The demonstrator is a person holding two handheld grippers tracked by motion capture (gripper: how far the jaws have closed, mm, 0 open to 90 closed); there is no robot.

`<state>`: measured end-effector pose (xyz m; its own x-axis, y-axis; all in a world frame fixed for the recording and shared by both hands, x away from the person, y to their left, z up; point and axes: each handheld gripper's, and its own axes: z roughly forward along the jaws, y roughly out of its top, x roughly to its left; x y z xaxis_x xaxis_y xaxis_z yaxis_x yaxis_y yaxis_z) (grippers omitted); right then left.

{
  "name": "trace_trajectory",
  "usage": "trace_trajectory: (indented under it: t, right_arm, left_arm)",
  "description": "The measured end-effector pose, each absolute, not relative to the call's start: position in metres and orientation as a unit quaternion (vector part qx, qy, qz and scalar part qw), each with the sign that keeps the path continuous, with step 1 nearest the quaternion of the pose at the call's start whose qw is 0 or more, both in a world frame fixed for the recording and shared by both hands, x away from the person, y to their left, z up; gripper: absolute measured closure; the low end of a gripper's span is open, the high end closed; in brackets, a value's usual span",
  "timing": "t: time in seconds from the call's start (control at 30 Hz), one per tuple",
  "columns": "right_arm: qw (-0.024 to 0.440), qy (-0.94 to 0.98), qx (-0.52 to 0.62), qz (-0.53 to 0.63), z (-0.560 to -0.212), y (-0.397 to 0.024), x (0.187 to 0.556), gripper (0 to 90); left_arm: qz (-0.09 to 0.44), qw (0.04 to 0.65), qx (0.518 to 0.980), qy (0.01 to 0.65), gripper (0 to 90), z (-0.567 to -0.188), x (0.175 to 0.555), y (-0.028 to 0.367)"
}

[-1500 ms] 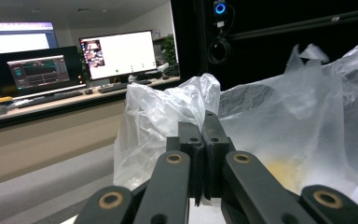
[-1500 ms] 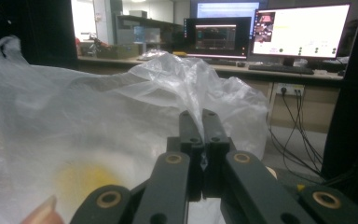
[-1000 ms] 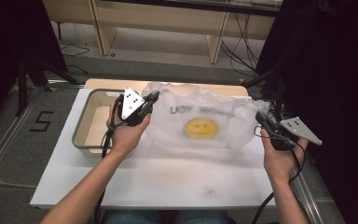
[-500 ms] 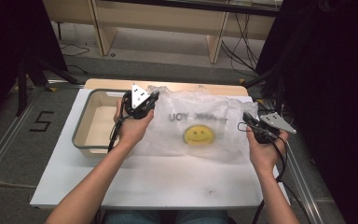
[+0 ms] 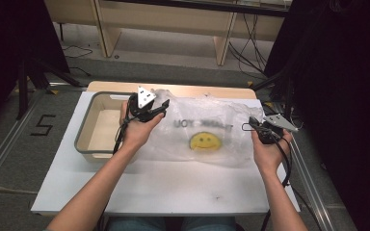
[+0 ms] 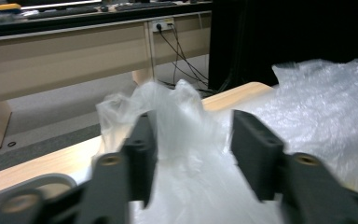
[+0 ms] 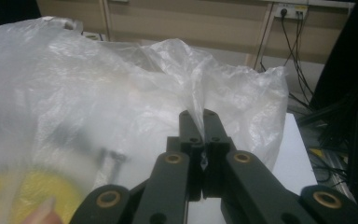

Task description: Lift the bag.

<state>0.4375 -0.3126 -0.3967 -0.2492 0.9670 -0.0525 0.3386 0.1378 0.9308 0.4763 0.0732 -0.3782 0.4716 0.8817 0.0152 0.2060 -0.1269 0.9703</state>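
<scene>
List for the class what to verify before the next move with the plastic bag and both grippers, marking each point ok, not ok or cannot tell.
1. Right gripper clamps the plastic bag: ok, jaws shut on a pinched fold.
2. Left gripper has let go: ok, its jaws have just been opening, film loose between them.
3. Bag rests on the white table: ok.
4. Bag is free of the grey bin: cannot tell, its edge lies near the rim.
5. Bag is empty: cannot tell.

plastic bag (image 5: 207,130) lettering blurred, bin (image 5: 84,139) partly hidden
</scene>
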Motion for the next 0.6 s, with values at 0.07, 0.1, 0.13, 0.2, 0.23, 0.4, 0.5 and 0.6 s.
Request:
trace_trajectory:
  t: [0.07, 0.1, 0.13, 0.2, 0.23, 0.4, 0.5, 0.6]
  right_arm:
    - [0.363, 0.659, 0.498, 0.431, -0.397, -0.314, 0.438, 90.0]
    - [0.364, 0.658, 0.500, 0.430, -0.397, -0.314, 0.439, 90.0]
    - [0.363, 0.657, 0.503, 0.429, -0.397, -0.314, 0.439, 90.0]
    - [0.363, 0.655, 0.507, 0.427, -0.397, -0.316, 0.440, 90.0]
    - [0.363, 0.653, 0.510, 0.427, -0.397, -0.316, 0.440, 90.0]
    - [0.361, 0.641, 0.519, 0.436, -0.394, -0.320, 0.440, 79.3]
    - [0.374, 0.622, 0.512, 0.460, -0.389, -0.323, 0.436, 63.0]
    - [0.386, 0.616, 0.500, 0.471, -0.384, -0.326, 0.432, 52.0]
  left_arm:
    - [0.327, 0.522, 0.673, 0.408, 40.0, -0.376, 0.474, 0.075]
    - [0.328, 0.521, 0.672, 0.411, 37.8, -0.375, 0.473, 0.076]
    - [0.330, 0.522, 0.670, 0.413, 36.0, -0.374, 0.472, 0.078]
    - [0.330, 0.518, 0.670, 0.416, 33.8, -0.372, 0.470, 0.081]
    - [0.327, 0.518, 0.672, 0.416, 33.1, -0.371, 0.468, 0.082]
    - [0.319, 0.518, 0.678, 0.413, 32.9, -0.369, 0.462, 0.086]
    - [0.319, 0.524, 0.679, 0.403, 33.4, -0.369, 0.454, 0.086]
    - [0.319, 0.523, 0.682, 0.401, 33.6, -0.372, 0.451, 0.087]
